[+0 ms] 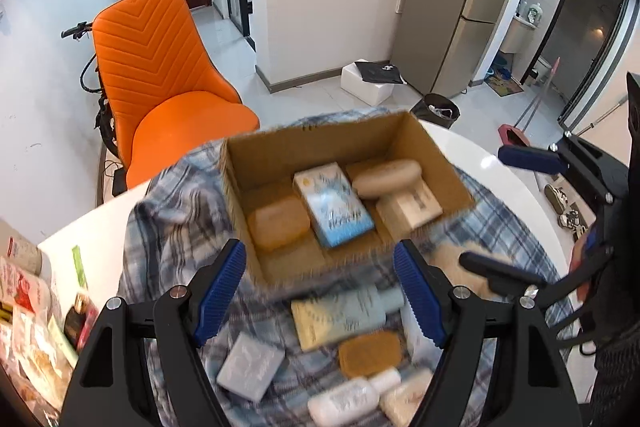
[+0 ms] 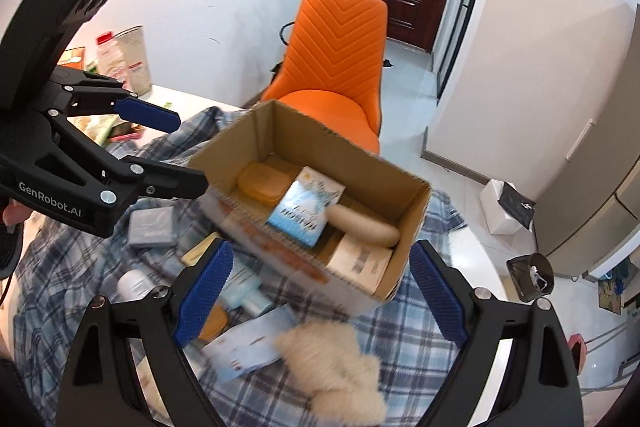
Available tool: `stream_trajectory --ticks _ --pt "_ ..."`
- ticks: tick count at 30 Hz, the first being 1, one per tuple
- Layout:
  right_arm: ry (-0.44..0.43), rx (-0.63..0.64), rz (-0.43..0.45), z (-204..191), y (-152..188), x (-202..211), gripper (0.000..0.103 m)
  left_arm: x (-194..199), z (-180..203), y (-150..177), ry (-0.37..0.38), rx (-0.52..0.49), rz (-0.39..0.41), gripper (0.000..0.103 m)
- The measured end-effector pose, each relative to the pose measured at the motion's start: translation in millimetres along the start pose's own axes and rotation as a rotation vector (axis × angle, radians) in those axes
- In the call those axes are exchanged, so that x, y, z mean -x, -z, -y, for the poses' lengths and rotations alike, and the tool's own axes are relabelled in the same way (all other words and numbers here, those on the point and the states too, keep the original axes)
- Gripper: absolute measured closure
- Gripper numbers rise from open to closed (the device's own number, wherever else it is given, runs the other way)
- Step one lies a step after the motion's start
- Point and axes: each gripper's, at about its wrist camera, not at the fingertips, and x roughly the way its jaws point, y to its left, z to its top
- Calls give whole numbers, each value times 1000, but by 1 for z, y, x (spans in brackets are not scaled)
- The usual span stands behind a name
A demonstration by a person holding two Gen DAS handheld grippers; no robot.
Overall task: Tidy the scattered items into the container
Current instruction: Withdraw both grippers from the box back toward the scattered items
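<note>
An open cardboard box (image 1: 236,195) stands on a blue plaid cloth (image 1: 176,195); it also shows in the right wrist view (image 2: 416,215). Inside lie an orange soap case (image 1: 278,223), a blue-white packet (image 1: 334,209), a beige tube (image 1: 386,179) and a small carton (image 1: 412,207). My left gripper (image 1: 320,291) is open and empty above scattered items in front of the box: a tube (image 1: 344,315), a grey bar (image 1: 250,365), an orange case (image 1: 370,353), a white bottle (image 1: 348,401). My right gripper (image 2: 320,291) is open and empty above a blue packet (image 2: 248,347) and a cream plush toy (image 2: 336,359).
An orange chair (image 1: 168,87) stands behind the table. Snack packets (image 1: 28,307) crowd the table's left edge. The white round table (image 1: 508,163) ends close behind the box. A black bin (image 1: 436,109) and a white box (image 1: 370,83) sit on the floor.
</note>
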Motion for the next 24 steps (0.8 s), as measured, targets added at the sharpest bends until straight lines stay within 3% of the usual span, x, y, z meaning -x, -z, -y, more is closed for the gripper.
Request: stream_trajectory --ticks 5,11,24 --pt "-16 22 -16 -18 23 9 14 11 -3 26 -17 -17 -12 24" --pt "-67 44 -29 -39 53 21 14 14 -2 66 17 1 -49 24" --pt "-189 18 -100 -72 115 4 14 16 19 137 57 -26 -91 24"
